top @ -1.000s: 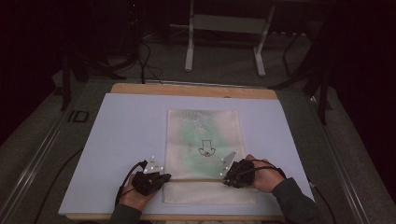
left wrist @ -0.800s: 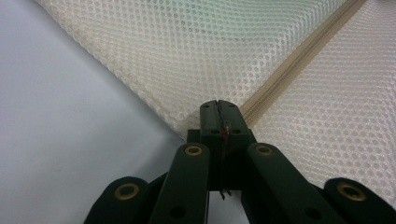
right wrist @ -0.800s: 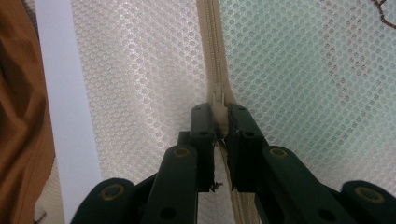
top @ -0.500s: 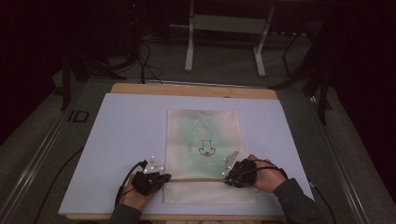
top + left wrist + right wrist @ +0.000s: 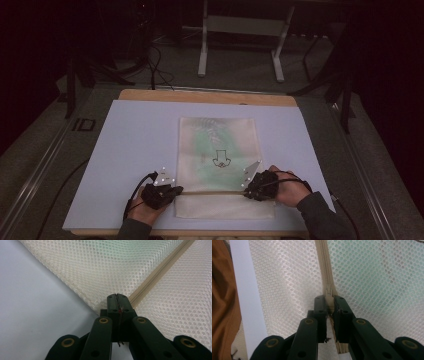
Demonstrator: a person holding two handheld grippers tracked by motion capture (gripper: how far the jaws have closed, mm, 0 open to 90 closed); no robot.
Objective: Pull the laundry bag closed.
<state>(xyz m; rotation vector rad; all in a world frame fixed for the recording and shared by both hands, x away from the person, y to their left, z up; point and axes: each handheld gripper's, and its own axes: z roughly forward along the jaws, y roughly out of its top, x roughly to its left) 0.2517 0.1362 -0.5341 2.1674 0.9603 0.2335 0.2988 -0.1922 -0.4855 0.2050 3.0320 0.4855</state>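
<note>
1. On the table lies the mesh bag — left gripper clamps its corner.
2. Right gripper pinches the zipper pull — slide straight along, keeping mesh taut.

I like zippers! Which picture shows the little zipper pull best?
The right gripper view: the zipper pull sits close up between the right gripper tips. The left gripper view shows the zipper line, not the pull. In the high view the pull is too small to tell.
</note>
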